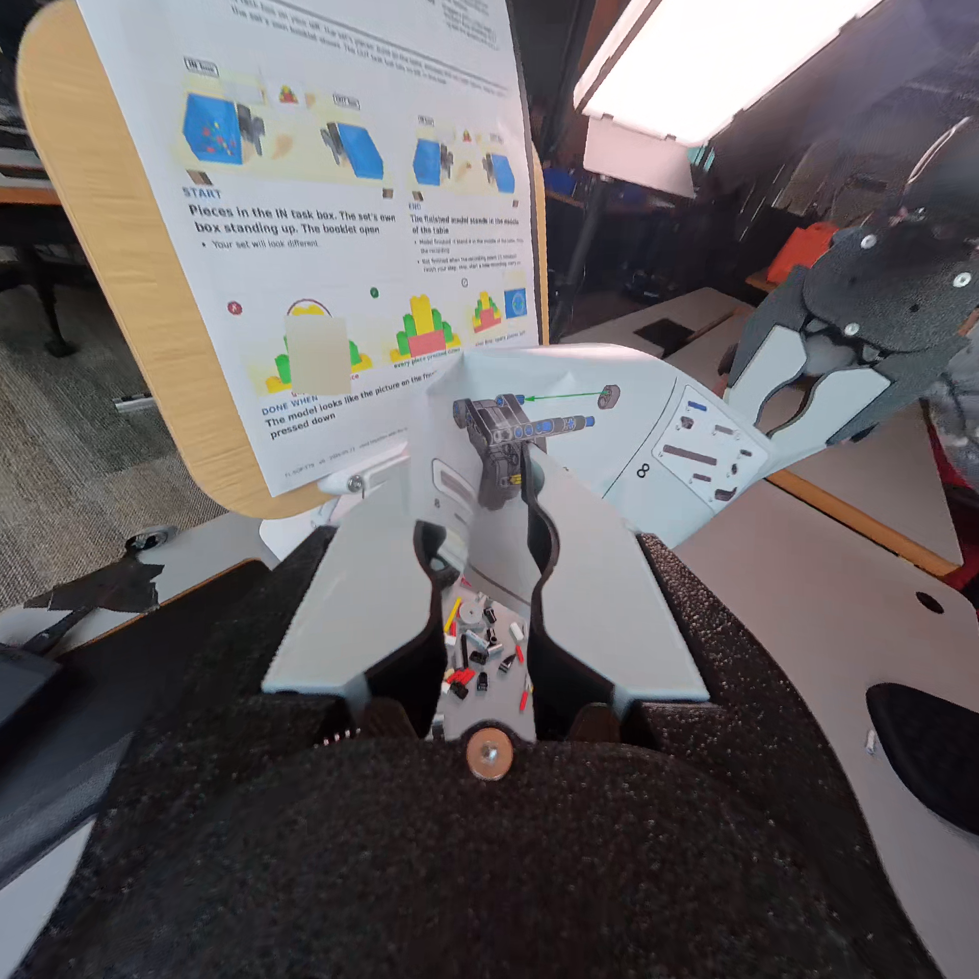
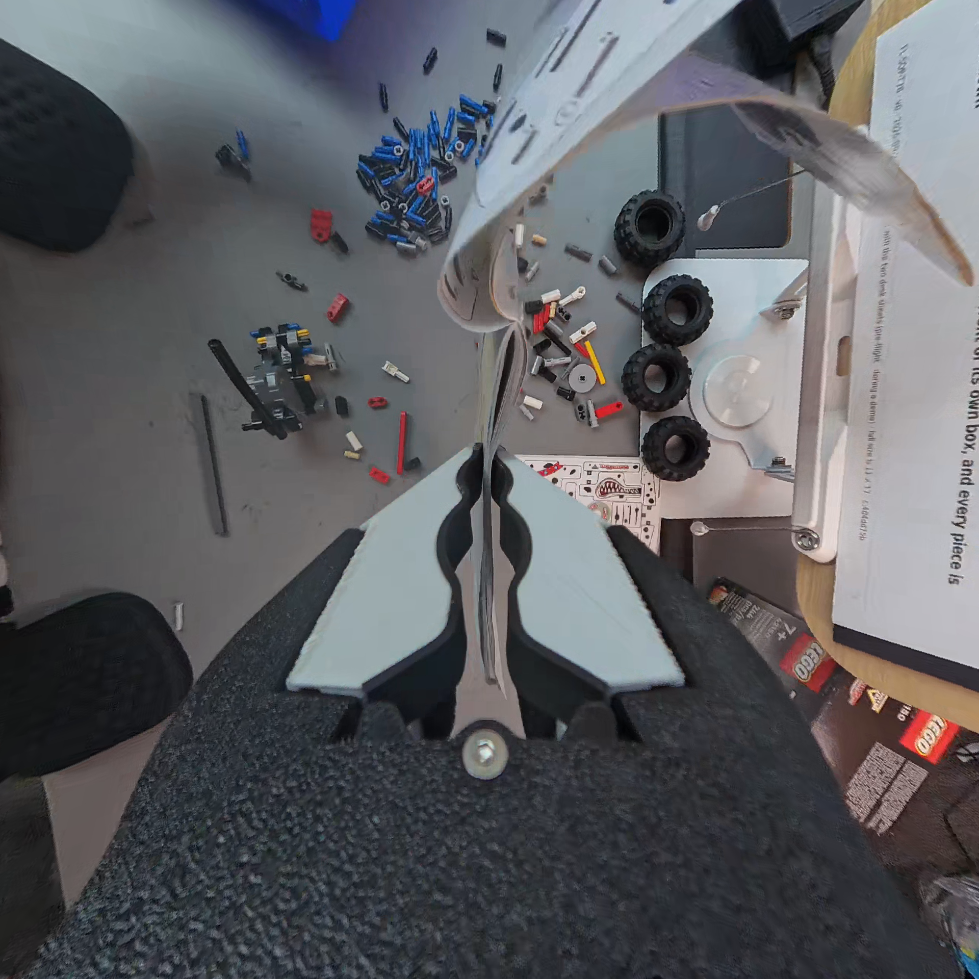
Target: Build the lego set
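A grey counter (image 2: 132,477) carries the work, with a wooden board holding a printed instruction sheet (image 1: 318,238) standing at its far side. The right claw (image 2: 486,463) is closed tight on the instruction booklet (image 2: 609,122), its pages pinched edge-on between the fingers and the free leaves curling up and away overhead. The left claw (image 1: 477,535) stands partly open with a moderate gap; a booklet page showing a build step (image 1: 530,424) lies between and against its fingertips, but whether it is gripped cannot be told. Beyond the right claw, small mixed pieces (image 2: 567,349) lie scattered just beside the booklet's spine. Four black tyres (image 2: 667,344) sit in a column to the right, against a white metal stand base (image 2: 741,296). A sticker sheet (image 2: 609,487) lies near the right fingertip. To the left rest the partly built model (image 2: 281,381), a long black axle (image 2: 214,466), and farther off a heap of blue and black pins (image 2: 418,175).
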`<state>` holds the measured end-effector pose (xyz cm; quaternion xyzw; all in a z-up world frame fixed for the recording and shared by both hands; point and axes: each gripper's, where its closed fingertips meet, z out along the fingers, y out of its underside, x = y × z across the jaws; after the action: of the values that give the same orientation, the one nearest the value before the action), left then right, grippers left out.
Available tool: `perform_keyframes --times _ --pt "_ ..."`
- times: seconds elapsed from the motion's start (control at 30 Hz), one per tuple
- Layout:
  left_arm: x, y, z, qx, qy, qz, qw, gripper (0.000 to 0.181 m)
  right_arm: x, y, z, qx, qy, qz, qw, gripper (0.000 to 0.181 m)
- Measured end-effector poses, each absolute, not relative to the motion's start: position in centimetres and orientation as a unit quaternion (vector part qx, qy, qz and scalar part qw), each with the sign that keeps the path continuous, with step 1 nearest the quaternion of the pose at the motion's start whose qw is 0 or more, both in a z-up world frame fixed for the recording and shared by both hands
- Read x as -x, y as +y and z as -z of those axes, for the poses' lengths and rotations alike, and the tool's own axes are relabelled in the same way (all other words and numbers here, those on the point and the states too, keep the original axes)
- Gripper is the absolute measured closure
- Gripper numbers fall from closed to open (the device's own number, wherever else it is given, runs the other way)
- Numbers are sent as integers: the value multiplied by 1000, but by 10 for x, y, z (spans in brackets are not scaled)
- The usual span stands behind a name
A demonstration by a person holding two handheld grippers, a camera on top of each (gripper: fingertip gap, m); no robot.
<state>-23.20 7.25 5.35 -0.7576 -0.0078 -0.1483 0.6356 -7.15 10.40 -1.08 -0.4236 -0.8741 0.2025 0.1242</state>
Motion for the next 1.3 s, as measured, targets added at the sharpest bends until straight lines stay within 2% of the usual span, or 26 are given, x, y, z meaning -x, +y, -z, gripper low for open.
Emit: perform_keyframes --times 0.1,0.23,0.37,0.5,0.57,0.63,0.87,1.13,1.3 --pt "230 66 -37 792 8 131 596 136 64 103 6 422 -884 -175 99 180" --pt "235 46 -54 797 45 60 599 125 56 97 4 416 -894 -146 76 180" --pt "227 23 -87 792 93 17 604 121 50 90 11 409 -902 -126 59 179" --pt "145 1 -96 783 245 88 565 114 45 81 21 405 -905 -123 41 180" --pt "97 -3 -86 784 291 148 528 104 42 75 27 406 -906 -119 27 180" --pt "71 7 -67 798 303 145 500 95 40 69 33 405 -907 -116 16 180" --pt "47 32 11 869 291 75 392 93 27 63 38 419 -901 -108 -5 180" --pt "75 18 37 896 285 46 338 146 12 70 38 426 -898 -113 -8 180" --pt "100 4 48 903 300 -6 307 168 5 77 38 428 -897 -107 -11 179"
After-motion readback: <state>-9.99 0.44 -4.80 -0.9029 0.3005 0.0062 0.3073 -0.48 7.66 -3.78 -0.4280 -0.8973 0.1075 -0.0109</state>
